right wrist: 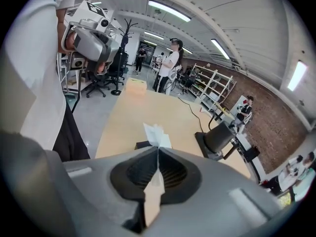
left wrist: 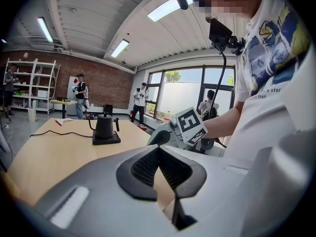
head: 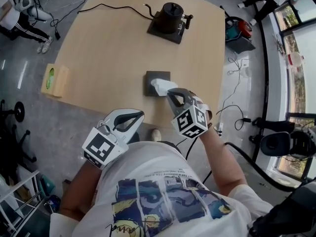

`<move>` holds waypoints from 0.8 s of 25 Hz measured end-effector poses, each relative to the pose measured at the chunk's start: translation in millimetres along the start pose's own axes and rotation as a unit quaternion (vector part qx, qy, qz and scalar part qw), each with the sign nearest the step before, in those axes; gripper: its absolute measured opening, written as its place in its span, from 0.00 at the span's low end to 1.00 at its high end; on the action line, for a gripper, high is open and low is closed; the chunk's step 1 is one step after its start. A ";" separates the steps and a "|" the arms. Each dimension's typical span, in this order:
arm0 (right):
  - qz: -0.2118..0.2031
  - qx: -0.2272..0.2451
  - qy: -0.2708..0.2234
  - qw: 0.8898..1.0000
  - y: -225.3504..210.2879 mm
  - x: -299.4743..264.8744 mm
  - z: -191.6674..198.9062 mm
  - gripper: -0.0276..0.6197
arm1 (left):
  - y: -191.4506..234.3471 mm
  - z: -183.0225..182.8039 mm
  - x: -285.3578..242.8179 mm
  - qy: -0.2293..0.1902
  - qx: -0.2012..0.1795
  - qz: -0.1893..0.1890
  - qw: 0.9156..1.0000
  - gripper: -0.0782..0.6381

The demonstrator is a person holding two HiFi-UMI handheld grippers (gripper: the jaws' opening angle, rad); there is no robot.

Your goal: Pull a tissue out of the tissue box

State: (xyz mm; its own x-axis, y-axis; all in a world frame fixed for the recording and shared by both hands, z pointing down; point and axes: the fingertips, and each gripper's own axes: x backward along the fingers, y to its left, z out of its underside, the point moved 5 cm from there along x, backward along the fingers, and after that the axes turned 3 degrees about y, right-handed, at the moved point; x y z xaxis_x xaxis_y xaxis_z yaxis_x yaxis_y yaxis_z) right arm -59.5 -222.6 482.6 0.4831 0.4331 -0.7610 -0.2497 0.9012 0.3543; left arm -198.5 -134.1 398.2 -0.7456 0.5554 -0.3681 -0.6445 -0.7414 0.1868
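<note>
A dark square tissue box (head: 157, 82) sits near the front edge of the wooden table (head: 113, 48). A white tissue (head: 163, 87) rises out of its top, and my right gripper (head: 172, 96) is shut on it just above the box. In the right gripper view the tissue (right wrist: 157, 134) stands out past the closed fingertips, with the box (right wrist: 142, 145) below. My left gripper (head: 141, 114) hovers at the table's near edge, left of the box, with its tips together and nothing held. The left gripper view shows its jaws (left wrist: 159, 147) meeting in front of the right gripper's marker cube (left wrist: 191, 126).
A black kettle (head: 170, 16) on a dark base stands at the table's far side, its cable (head: 108, 6) trailing left. A wooden tissue box (head: 55, 80) with a green opening sits at the table's left edge. People, shelves and chairs stand around the room.
</note>
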 end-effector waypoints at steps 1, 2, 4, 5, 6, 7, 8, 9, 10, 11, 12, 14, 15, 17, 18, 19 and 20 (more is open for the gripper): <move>0.003 -0.001 -0.003 1.000 -1.5 3.1 -1.0 0.05 | -1.5 -0.1 -0.2 0.000 -0.001 -0.001 1.000 0.12; 0.006 -0.002 -0.006 1.000 -3.0 6.1 -2.1 0.05 | -2.4 1.0 -0.4 0.000 -0.004 -0.002 1.000 0.12; 0.009 -0.004 -0.013 1.000 -6.1 12.6 -4.5 0.05 | -4.6 2.3 -1.0 0.001 -0.008 -0.004 1.000 0.12; 0.011 -0.005 -0.016 1.000 -7.8 16.4 -5.5 0.05 | -6.2 2.1 -1.6 0.001 -0.009 -0.005 1.000 0.12; 0.014 -0.006 -0.019 1.000 -9.5 20.4 -6.5 0.05 | -8.0 1.6 -2.4 0.001 -0.010 -0.005 1.000 0.12; 0.016 -0.006 -0.022 1.000 -11.1 24.5 -7.6 0.05 | -9.7 1.0 -3.3 0.001 -0.011 -0.005 1.000 0.12; 0.019 -0.005 -0.025 0.999 -12.4 28.8 -8.7 0.05 | -11.3 0.4 -4.2 0.001 -0.011 -0.005 1.000 0.12; 0.021 -0.004 -0.029 0.999 -13.4 33.2 -10.1 0.05 | -13.1 -0.2 -5.1 0.001 -0.012 -0.006 1.000 0.12; 0.021 -0.003 -0.032 0.999 -14.0 37.9 -11.5 0.05 | -14.9 -0.4 -6.0 0.002 -0.011 -0.008 1.000 0.12; 0.022 -0.003 -0.037 0.999 -14.4 42.9 -12.8 0.05 | -16.9 -0.2 -6.8 0.004 -0.010 -0.009 1.000 0.12; 0.022 -0.003 -0.041 0.999 -14.5 48.1 -14.0 0.05 | -19.0 0.1 -7.8 0.006 -0.009 -0.011 1.000 0.12; 0.022 -0.005 -0.049 0.999 -14.4 58.7 -14.9 0.05 | -23.8 -2.1 -10.3 0.005 -0.009 -0.013 1.000 0.12; 0.021 -0.007 -0.053 0.998 -14.0 64.0 -14.6 0.05 | -26.4 -4.1 -11.8 0.003 -0.010 -0.015 1.000 0.12; 0.020 -0.014 -0.061 0.998 -12.9 74.8 -12.4 0.05 | -32.0 -8.6 -14.6 -0.001 -0.011 -0.020 1.000 0.12; 0.019 -0.017 -0.065 0.998 -12.2 80.4 -10.3 0.05 | -35.2 -10.6 -16.4 -0.002 -0.012 -0.023 1.000 0.12; 0.019 -0.019 -0.069 0.997 -11.3 86.0 -7.6 0.05 | -38.9 -11.4 -18.6 -0.002 -0.014 -0.026 1.000 0.12; 0.019 -0.021 -0.072 0.997 -10.1 91.7 -4.4 0.05 | -43.1 -11.1 -20.7 -0.001 -0.016 -0.027 1.000 0.12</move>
State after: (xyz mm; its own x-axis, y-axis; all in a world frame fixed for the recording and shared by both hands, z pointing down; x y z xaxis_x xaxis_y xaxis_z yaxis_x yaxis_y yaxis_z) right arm -16.4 -192.1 406.9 0.5869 0.4676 -0.6610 -0.3037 0.8839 0.3557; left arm -153.3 -117.8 387.7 -0.7101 0.5958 -0.3753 -0.6784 -0.7217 0.1378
